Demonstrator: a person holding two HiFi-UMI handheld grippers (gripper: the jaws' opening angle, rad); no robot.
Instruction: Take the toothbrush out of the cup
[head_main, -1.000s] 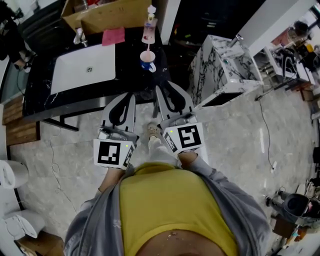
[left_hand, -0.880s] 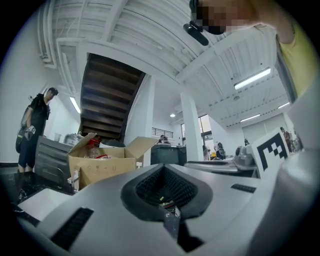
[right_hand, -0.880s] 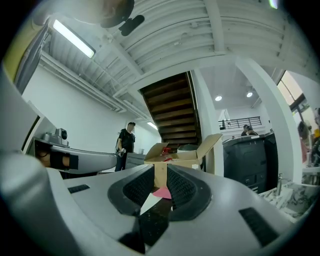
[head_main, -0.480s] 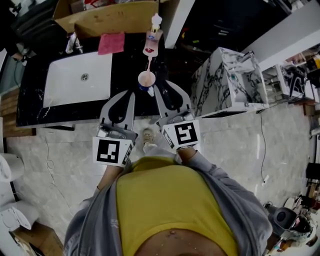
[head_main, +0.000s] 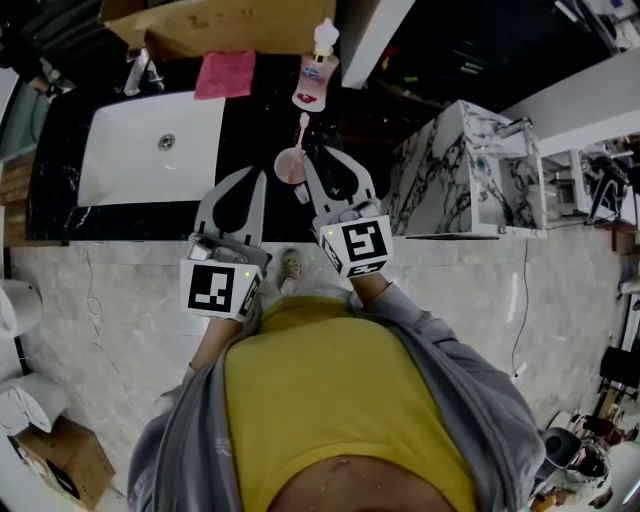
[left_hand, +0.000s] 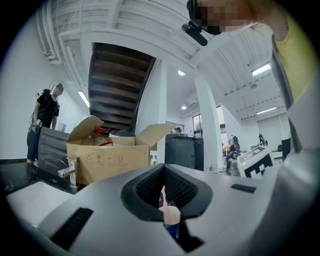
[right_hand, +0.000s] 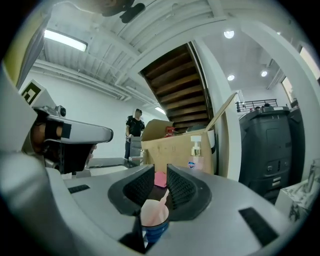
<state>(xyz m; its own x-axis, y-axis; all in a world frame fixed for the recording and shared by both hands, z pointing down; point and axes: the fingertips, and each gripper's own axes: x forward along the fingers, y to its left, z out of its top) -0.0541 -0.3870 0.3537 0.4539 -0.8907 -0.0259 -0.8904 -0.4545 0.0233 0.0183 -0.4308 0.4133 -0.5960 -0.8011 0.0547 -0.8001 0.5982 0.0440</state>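
On the black counter (head_main: 255, 120) stands a cup (head_main: 290, 166), pink inside and blue outside, with a pink toothbrush (head_main: 303, 128) leaning out of it toward the back. My right gripper (head_main: 324, 162) is open, and its left fingertip is right beside the cup. In the right gripper view the cup (right_hand: 154, 218) and the toothbrush (right_hand: 164, 197) sit just ahead of the open right gripper (right_hand: 156, 172), low between the jaws. My left gripper (head_main: 258, 176) is shut and empty, a little left of the cup. The cup (left_hand: 171, 220) shows below its closed tips (left_hand: 162, 170).
A white basin (head_main: 150, 150) with a faucet (head_main: 140, 72) lies left of the cup. Behind the cup are a pink cloth (head_main: 225, 72), a soap pump bottle (head_main: 317, 75) and an open cardboard box (head_main: 220, 25). A marble-patterned cabinet (head_main: 460, 165) stands to the right. A person (left_hand: 47, 112) stands far back.
Both grippers have moved forward to the counter. The cup, well ahead of the jaws a second ago, now sits at the right gripper's tips.
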